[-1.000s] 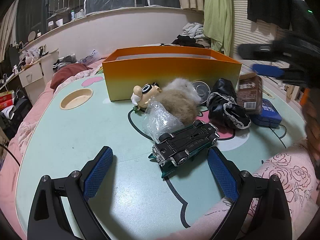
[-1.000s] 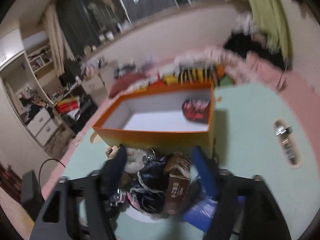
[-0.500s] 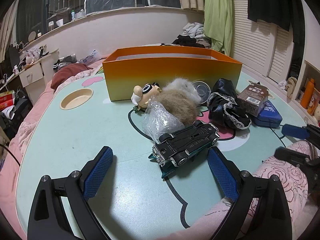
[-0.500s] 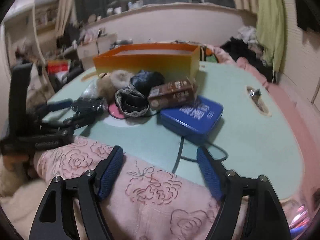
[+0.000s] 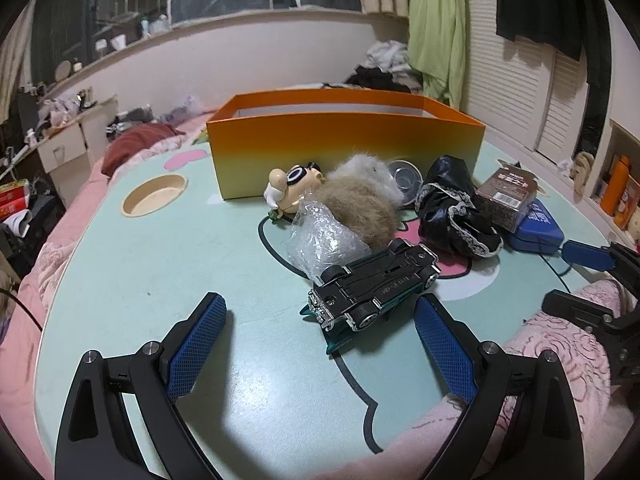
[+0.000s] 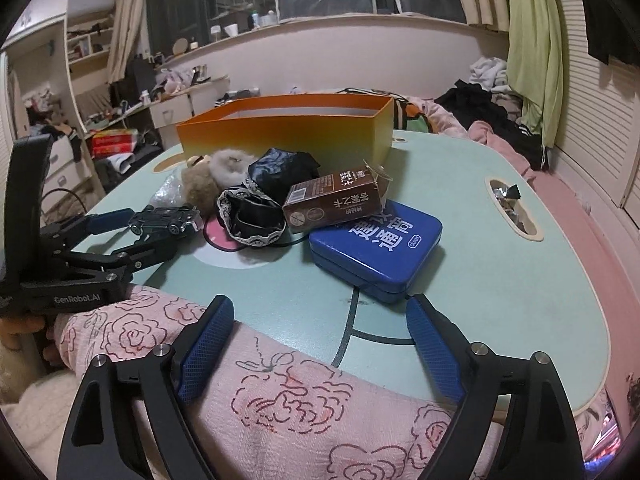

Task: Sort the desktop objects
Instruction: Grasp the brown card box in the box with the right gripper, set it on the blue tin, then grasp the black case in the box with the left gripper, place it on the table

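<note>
Left wrist view shows the upturned toy car (image 5: 374,288) just ahead of the wide, empty left gripper (image 5: 320,340), toward its right finger, long axis slanting across; the right gripper (image 6: 320,354), jaws just opened and empty, sits farther off.

Upturned toy car (image 5: 374,292) before open tool (image 5: 320,344)

A mint-green table (image 5: 140,280) carries an orange box (image 5: 344,148), toy car (image 5: 376,284), blue tin (image 6: 376,248) and black lace cloth (image 6: 252,216).
</note>
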`<state>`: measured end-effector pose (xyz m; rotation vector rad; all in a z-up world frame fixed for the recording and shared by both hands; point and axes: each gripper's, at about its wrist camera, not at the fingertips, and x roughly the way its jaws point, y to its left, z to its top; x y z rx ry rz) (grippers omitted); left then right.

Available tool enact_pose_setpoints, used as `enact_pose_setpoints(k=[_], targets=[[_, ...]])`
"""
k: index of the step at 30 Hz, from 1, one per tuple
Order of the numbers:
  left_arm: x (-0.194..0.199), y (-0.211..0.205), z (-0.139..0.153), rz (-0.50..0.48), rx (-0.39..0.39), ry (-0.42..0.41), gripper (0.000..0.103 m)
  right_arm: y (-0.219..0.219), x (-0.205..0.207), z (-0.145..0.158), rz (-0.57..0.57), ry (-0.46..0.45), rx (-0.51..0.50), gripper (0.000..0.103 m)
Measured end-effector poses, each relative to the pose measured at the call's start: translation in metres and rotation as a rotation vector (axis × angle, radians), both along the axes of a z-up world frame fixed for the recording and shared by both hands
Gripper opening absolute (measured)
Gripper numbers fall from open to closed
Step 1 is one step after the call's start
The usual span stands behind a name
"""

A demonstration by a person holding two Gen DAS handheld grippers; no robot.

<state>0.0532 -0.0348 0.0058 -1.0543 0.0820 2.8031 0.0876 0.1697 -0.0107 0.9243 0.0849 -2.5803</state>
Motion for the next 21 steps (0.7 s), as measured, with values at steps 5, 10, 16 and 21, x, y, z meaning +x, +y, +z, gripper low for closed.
enact_pose_setpoints(k=[5,10,16,21], targets=[[-0.006,0.004,0.071,-0.053,0.042,0.115,0.086,-0.001,0.001,0.001,0.001,0.003,-0.001,0.088],[-0.096,0.048,0.122,-0.162,0.055,-0.021,0.086,0.0,0.001,0.001,0.002,0.003,-0.004,0.088],[-0.223,0.1,0.078,-0.107,-0.041,-0.283,0.086,0.0,0.0,0.003,0.005,0.005,-0.008,0.088],[-0.262,0.114,0.038,-0.096,-0.088,-0.416,0.086,0.0,0.001,0.003,0.006,0.007,-0.009,0.088]])
